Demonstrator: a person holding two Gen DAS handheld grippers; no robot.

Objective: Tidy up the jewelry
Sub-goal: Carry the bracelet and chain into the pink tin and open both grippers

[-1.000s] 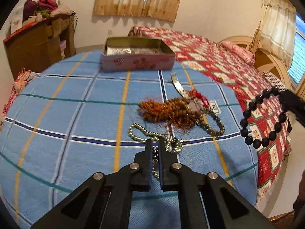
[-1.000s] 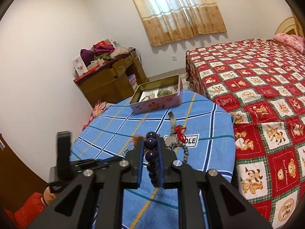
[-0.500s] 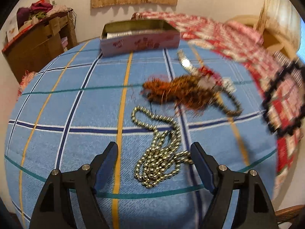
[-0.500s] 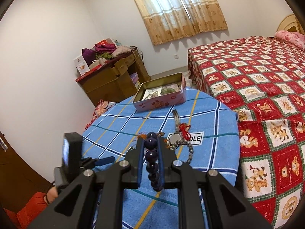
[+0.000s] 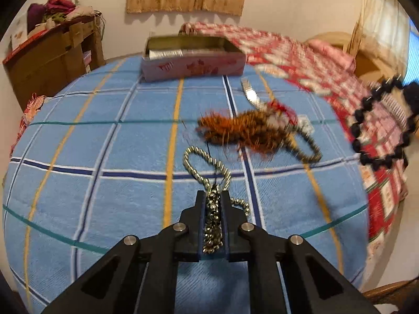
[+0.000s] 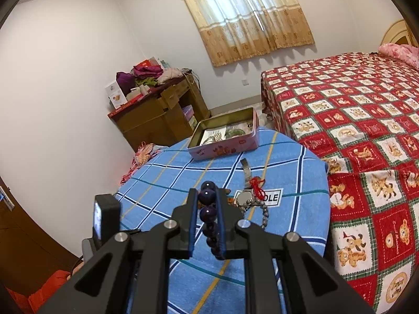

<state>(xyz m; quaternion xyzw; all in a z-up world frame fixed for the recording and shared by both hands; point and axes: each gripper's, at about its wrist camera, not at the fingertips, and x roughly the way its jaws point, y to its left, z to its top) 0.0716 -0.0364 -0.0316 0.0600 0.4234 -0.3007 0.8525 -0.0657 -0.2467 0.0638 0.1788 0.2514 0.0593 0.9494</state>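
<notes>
From the left wrist view: left gripper (image 5: pixel 213 204) clenched on a bunched silver bead chain (image 5: pixel 212 222), most of the chain pinched between the black fingers (image 5: pixel 200 209), one loop (image 5: pixel 201 164) trailing forward onto the blue checked cloth (image 5: pixel 104 157) and a short tail lying just right of the fingers. Farther ahead on the cloth, a tangle of orange-brown tasselled beads (image 5: pixel 241 130), blurred, touching a grey bead string (image 5: pixel 309 149) and a metal watch strap (image 5: pixel 251 94) with a red knot (image 5: pixel 281 106) beside it. At the far edge of the cloth, an open pink tin (image 5: pixel 193 65), contents hard to make out from here. Off to the right, hanging in the air over the red quilt (image 5: pixel 314 78), a ring of dark round beads (image 5: pixel 382 123), smeared by motion. From the right wrist view: right gripper (image 6: pixel 208 196) closed on the dark bead bracelet (image 6: pixel 208 213), purple-black beads stacked between the two fingers (image 6: pixel 192 209) and sticking up past the tips. Beyond, on the same cloth (image 6: pixel 170 183), a watch (image 6: pixel 243 197) with its strap pointing toward the tin, the red knot (image 6: pixel 258 184) on it, and the grey bead string (image 6: pixel 264 214) curling near. Pink tin (image 6: pixel 225 149) open at the far edge, some pale pieces and a green one lying inside. Part of the left gripper's body (image 6: pixel 104 217) visible low at left. Wooden cabinet (image 6: pixel 159 115) piled with clothes against the wall; bed with the red bear quilt (image 6: pixel 366 130) to the right.
</notes>
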